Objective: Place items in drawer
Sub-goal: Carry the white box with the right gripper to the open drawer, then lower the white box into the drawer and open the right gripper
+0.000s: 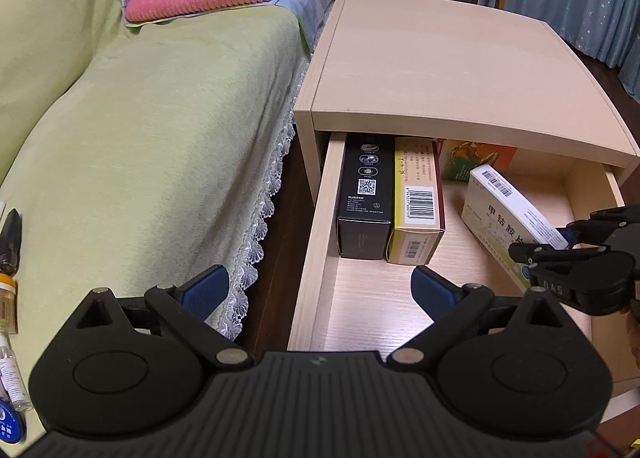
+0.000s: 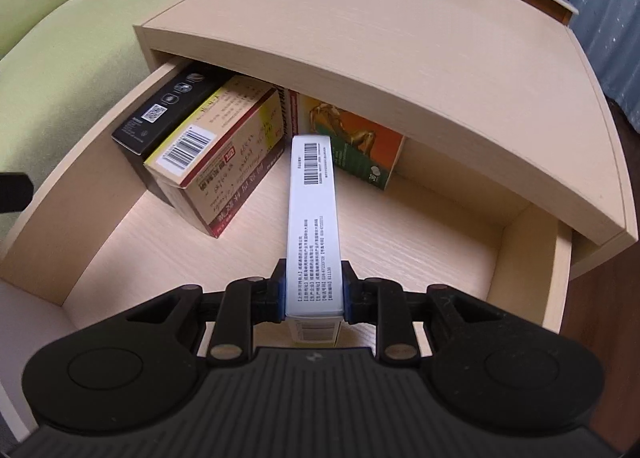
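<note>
White box (image 2: 314,217), clamped in right claw (image 2: 314,294), points lengthwise into drawer (image 2: 532,242).

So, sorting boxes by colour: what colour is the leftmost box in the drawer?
Black box with white print, clearest in the left wrist view.

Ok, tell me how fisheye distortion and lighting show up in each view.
Left wrist view: the pale wooden nightstand top bows slightly, dark vignette fills the corners, and light is even on the open drawer's floor. Right wrist view: stronger bending arches the nightstand edge, and the white barcoded box stays sharp.
</note>
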Available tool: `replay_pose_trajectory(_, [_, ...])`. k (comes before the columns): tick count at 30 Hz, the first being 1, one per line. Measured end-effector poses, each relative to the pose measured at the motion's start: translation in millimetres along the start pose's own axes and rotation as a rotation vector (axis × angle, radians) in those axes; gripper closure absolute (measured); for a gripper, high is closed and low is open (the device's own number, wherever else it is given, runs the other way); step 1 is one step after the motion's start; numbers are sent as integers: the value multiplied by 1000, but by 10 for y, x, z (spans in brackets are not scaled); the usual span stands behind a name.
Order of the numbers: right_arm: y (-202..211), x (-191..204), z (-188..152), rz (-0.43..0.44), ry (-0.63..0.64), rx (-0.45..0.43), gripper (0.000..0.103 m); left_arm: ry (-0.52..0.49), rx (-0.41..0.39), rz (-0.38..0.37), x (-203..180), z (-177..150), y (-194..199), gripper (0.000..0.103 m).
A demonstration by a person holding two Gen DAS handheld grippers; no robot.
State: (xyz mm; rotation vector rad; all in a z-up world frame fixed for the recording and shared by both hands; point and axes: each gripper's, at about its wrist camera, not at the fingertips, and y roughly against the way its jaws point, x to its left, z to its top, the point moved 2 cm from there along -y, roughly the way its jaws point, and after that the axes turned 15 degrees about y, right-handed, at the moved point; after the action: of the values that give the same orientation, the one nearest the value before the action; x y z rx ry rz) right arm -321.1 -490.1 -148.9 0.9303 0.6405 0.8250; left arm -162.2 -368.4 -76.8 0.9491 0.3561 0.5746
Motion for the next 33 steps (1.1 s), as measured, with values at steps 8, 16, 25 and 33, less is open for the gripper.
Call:
replay_pose_trajectory(8, [-204, 5, 14, 90, -25, 99, 74, -3, 1, -8, -14, 50, -38, 5])
replay_pose_trajectory(16, [127, -116, -162, 164, 113, 64, 54, 11, -5, -10, 29, 81, -11, 5])
replay_pose_trajectory(25, [14, -135, -312, 120, 282, 96, 96, -1, -10, -11, -40, 64, 14, 5])
replay_pose_trajectory(33, [-46, -103, -192, 110, 221, 59, 96, -4, -9, -3, -51, 50, 10, 5])
